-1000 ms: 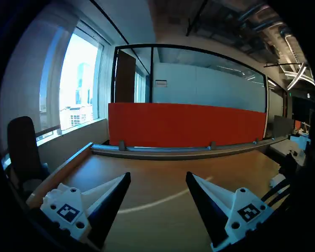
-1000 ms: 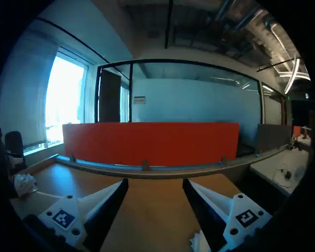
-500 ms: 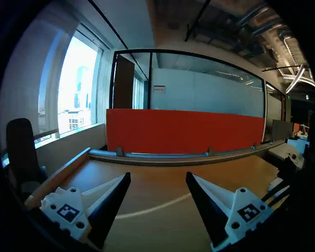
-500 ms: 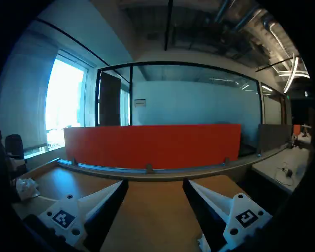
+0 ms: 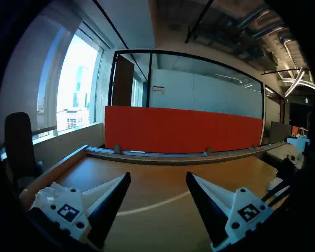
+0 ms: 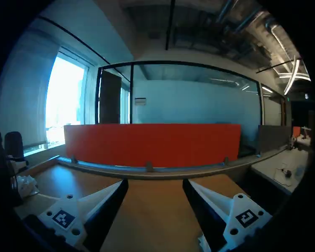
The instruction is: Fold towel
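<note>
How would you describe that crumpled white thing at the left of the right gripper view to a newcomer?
Follow the long orange partition along the back of the wooden desk to the end by the window. There, just below the black chair, a crumpled white cloth lies on the desktop. It is pale and rumpled against the flat brown wood.

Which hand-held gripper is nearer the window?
Left: the left hand-held gripper is at the end of the desk beside the window; the right hand-held gripper, toward the other end.

Orange-red partition [image 5: 182, 129], warm brown wooden desk [image 5: 166, 185], pale blue glass wall [image 5: 208, 92]
</note>
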A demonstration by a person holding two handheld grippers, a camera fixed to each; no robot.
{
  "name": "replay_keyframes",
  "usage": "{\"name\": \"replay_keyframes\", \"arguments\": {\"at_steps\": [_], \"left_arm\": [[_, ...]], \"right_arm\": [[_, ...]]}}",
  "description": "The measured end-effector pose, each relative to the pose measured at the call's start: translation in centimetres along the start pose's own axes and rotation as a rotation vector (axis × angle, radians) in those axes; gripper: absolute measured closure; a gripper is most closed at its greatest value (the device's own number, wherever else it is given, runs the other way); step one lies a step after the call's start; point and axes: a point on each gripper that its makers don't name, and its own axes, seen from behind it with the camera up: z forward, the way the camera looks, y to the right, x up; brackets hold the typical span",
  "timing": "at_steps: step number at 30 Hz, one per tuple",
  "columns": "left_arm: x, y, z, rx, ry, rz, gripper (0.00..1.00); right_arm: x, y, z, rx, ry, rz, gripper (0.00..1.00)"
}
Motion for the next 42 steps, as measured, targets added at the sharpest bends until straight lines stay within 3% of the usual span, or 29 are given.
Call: {"name": "replay_keyframes", "arguments": {"at_steps": [9,21,30,42], "left_arm": [[-3.3,-0.6,0.2,0.002,0.017,0.042,0.02],[-7.2,-2.6,-0.3,0.054,0.059,0.036,0.02],[-9.9,-2.7,-0.1,0.056,0.073,0.022,0.02],[-12.4,-3.3,0.6,0.066,0.093,0.022,0.02]], "right_arm": [[-1.1,-0.5,-0.5,-0.006,-0.012,-0.025,0.0],[-0.8,-0.4,-0.7,-0.01,-0.001,0.027,0.0],[-1.6,-0.8,-1.1,-0.008,-0.008,-0.028,0.0],[-2.1,-0.9,-1.0,-0.012,0.018,-0.056,0.0]]}}
